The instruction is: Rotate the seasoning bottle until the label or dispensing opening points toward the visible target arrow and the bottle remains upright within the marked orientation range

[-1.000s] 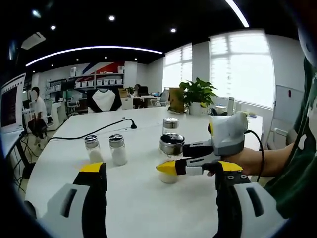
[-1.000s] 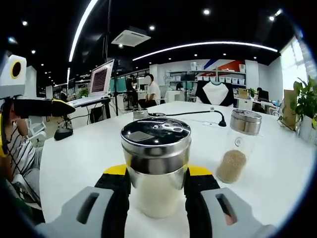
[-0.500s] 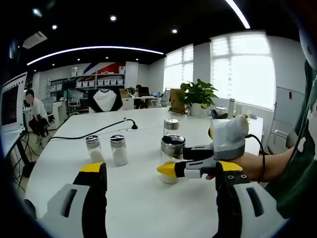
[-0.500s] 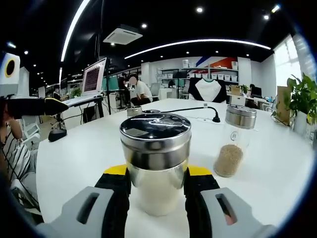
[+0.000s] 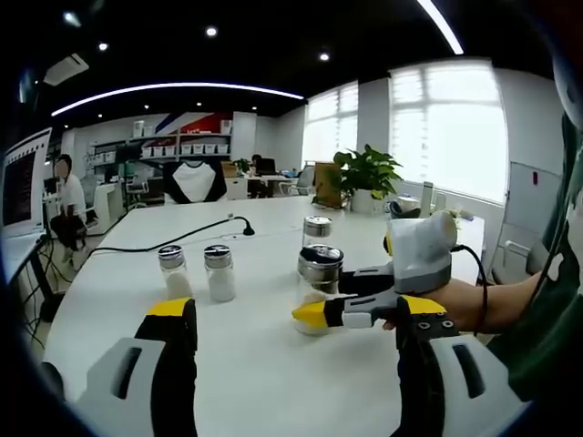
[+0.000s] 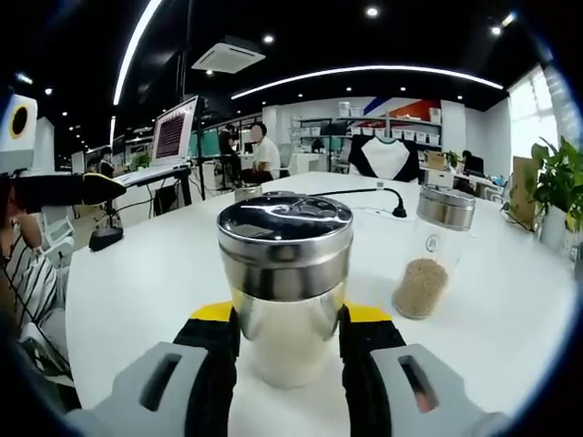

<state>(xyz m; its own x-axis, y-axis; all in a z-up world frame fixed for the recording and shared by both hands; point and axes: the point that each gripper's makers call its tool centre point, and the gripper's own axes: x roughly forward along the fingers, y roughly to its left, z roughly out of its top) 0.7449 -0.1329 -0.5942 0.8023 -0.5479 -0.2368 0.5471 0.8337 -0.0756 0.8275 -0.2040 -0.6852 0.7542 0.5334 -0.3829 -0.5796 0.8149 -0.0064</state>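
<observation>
Right gripper (image 6: 284,330) closed on the bottle (image 6: 285,282), yellow-tipped jaws pressed to both sides of the glass body, steel cap level, bottle upright on the white table (image 6: 146,282). In the left gripper view, same bottle (image 5: 318,284) near the table's middle, right gripper (image 5: 314,312) reaching in from the right, held by a hand (image 5: 455,305) in a green sleeve. Left gripper (image 5: 296,320) empty, jaws wide apart, hovering over bare tabletop (image 5: 264,364) nearer than the bottle. No arrow or mark to be made out on the surface. Jar (image 6: 431,255) with brown grains just right of the bottle and a little farther, steel cap on; seen too in the left gripper view (image 5: 316,230) beyond the bottle. 2 shakers (image 5: 194,271) with white contents side by side to the left. Black cable (image 5: 173,241) snaking across the far part of the table. Potted plant (image 5: 366,176) at the far right by bright windows (image 5: 446,123). Monitor (image 6: 175,135) on a stand at far left, seated person (image 5: 66,205) beyond, shelves (image 5: 178,146) with boxes along the back wall, dark ceiling with a curved light strip (image 5: 173,89) and round spots.
</observation>
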